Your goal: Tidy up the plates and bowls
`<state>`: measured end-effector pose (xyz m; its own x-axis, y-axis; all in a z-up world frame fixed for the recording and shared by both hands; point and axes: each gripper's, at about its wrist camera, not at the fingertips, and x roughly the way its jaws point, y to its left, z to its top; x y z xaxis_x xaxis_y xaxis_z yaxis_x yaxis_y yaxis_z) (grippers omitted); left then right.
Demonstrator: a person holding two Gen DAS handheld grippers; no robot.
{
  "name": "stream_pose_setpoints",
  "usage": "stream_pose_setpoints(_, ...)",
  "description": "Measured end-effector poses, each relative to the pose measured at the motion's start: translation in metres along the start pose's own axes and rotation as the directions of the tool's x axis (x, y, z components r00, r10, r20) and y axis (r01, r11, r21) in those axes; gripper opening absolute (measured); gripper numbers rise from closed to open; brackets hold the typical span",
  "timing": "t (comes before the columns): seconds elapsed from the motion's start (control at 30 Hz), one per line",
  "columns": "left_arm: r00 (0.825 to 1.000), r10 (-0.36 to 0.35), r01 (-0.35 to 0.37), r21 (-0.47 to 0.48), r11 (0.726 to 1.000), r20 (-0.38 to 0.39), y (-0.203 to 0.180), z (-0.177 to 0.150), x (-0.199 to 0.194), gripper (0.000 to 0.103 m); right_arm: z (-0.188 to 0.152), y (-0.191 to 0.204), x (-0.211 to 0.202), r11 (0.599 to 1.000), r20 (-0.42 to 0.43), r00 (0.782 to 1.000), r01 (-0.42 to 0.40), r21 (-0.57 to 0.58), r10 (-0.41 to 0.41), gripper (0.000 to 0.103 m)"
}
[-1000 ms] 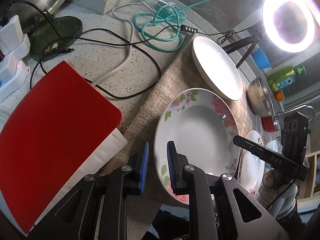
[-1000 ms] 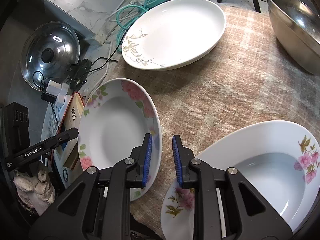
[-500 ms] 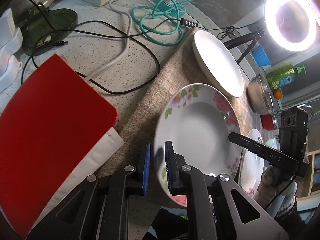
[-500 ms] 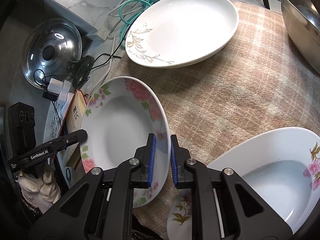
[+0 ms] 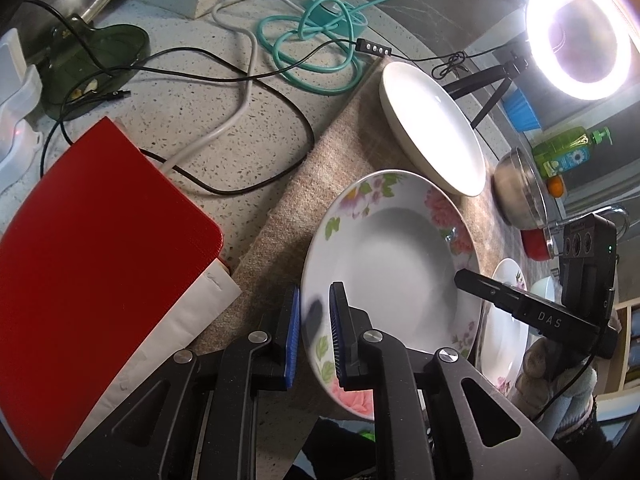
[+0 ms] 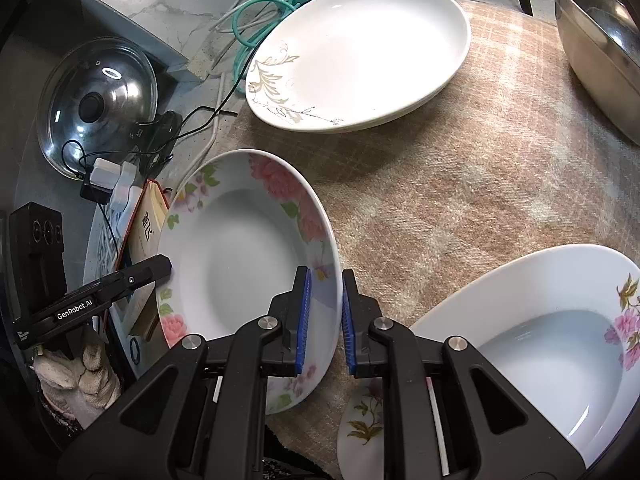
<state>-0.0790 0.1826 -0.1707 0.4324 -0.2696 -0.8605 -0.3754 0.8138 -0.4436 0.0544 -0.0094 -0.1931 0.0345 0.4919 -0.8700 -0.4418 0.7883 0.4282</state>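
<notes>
Your left gripper (image 5: 314,330) is clamped narrow on the near-left rim of the pink-flowered deep plate (image 5: 390,276), one blue pad outside the rim and one inside. Your right gripper (image 6: 325,316) has just been closing and now pinches the opposite rim of that same plate (image 6: 244,264), with the rim between its pads. The plate sits at the left edge of the checked cloth (image 6: 472,184), tilted a little, its left side over the speckled counter (image 5: 192,92). Behind it on the cloth rests a stack of white oval plates with a gold leaf print (image 6: 360,52). To the right, another flowered deep plate (image 6: 552,344) lies near your right gripper, and a steel bowl (image 6: 600,48) stands at the far right. A red book (image 5: 92,248) lies on the counter just left of the cloth.
</notes>
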Motion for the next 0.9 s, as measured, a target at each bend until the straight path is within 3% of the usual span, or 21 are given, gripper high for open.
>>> stream_pose_setpoints(0.5,0.999,-0.034,0.033,0.027,0.999,0.029,-0.011,0.009,-0.010,0.013,-0.002,-0.008,-0.020,0.999,0.040,0.999,-0.013,0.033,0.012,0.015)
stream_pose_setpoints(0.9,0.996,-0.076,0.072,0.092,0.993,0.037,-0.044,0.014,-0.018,0.013,-0.013,-0.026,-0.051,0.996,0.091,0.996,-0.021,0.090,0.013,0.015)
